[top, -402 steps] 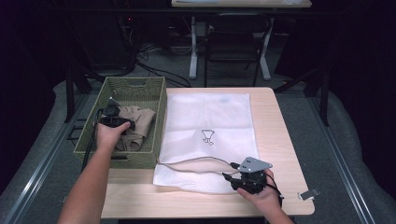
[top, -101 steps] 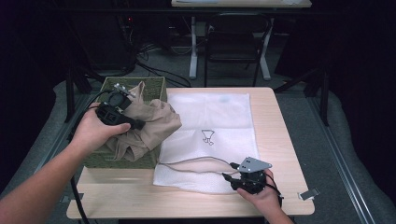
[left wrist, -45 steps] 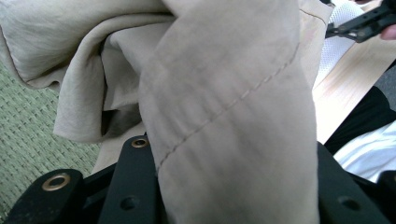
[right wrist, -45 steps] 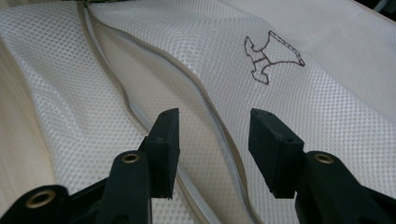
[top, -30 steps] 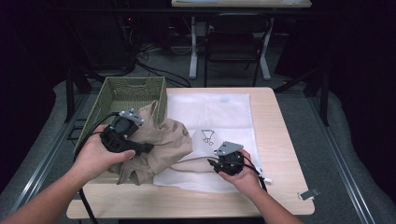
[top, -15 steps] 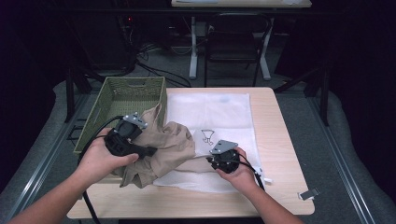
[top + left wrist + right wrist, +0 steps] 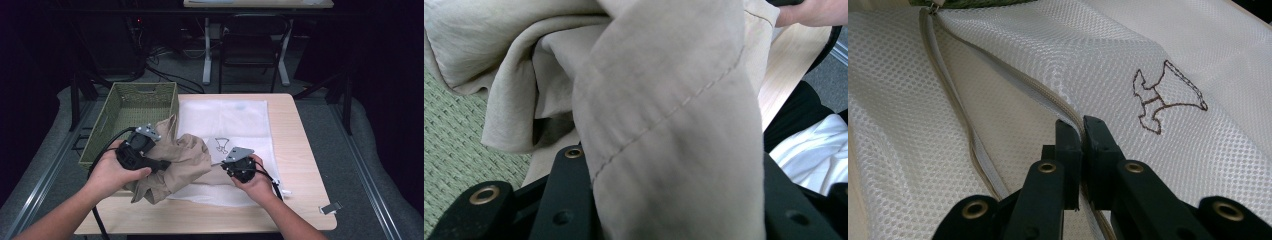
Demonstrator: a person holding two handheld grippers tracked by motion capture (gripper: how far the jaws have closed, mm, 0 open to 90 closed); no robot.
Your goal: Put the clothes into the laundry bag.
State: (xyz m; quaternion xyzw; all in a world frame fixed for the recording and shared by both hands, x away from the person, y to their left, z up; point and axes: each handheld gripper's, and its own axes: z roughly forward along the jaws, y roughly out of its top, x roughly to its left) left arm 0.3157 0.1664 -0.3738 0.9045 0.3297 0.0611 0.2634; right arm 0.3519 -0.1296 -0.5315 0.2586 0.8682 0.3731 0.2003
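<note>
A beige garment [image 7: 182,159] hangs bunched over the table's left front, between the basket and the bag. My left gripper [image 7: 161,164] is shut on it, and a stitched fold [image 7: 664,100] drapes over the left gripper [image 7: 674,200] between its jaws. A white mesh laundry bag [image 7: 235,117] with a brown embroidered motif [image 7: 1163,100] lies flat on the table. My right gripper [image 7: 221,164] has just been closing. The right gripper [image 7: 1082,127] now pinches the bag's zippered edge [image 7: 958,110], jaws nearly together.
A green woven basket [image 7: 100,135] stands at the table's left rear, and its weave [image 7: 454,150] lies under the garment. Bare wooden tabletop [image 7: 300,150] runs right of the bag. A small clip [image 7: 331,207] lies near the front right corner. A chair [image 7: 250,45] stands beyond the table.
The garment has come out of the basket and hangs over the table. The right hand has left the front edge for the bag's opening. Within the last second both hands barely moved.
</note>
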